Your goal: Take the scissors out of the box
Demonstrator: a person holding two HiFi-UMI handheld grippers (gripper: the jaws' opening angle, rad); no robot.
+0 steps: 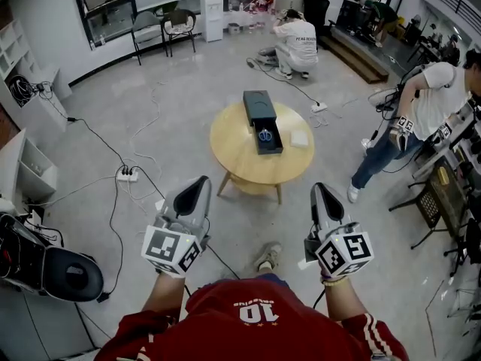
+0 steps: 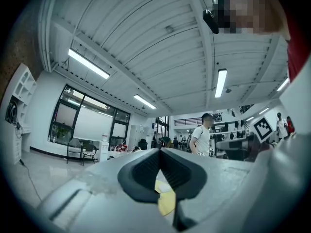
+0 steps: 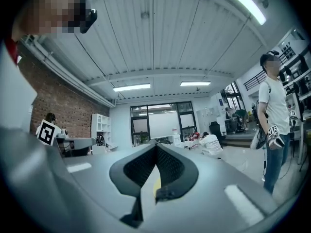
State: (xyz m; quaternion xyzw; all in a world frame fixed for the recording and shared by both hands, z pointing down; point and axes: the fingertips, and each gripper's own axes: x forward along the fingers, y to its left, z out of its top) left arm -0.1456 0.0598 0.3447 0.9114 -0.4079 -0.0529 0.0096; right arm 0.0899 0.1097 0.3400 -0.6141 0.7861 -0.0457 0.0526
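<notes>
A long black box (image 1: 262,119) lies on the round wooden table (image 1: 233,147), its near end open. The blue-handled scissors (image 1: 266,135) lie inside that open part. I hold both grippers level over the floor, short of the table's near edge. My left gripper (image 1: 201,180) is shut with nothing between its pads. My right gripper (image 1: 321,187) is also shut and empty. In the left gripper view the jaw tips of my left gripper (image 2: 160,150) meet, with a patch of yellow table (image 2: 166,204) showing below them. The right gripper view shows my right gripper (image 3: 156,145) with its tips together too.
A white pad (image 1: 300,138) lies on the table right of the box. A power strip (image 1: 126,174) and cables run over the floor at left. One person crouches at the back (image 1: 297,43), another stands at right (image 1: 428,104) beside desks. A black device (image 1: 52,265) sits near left.
</notes>
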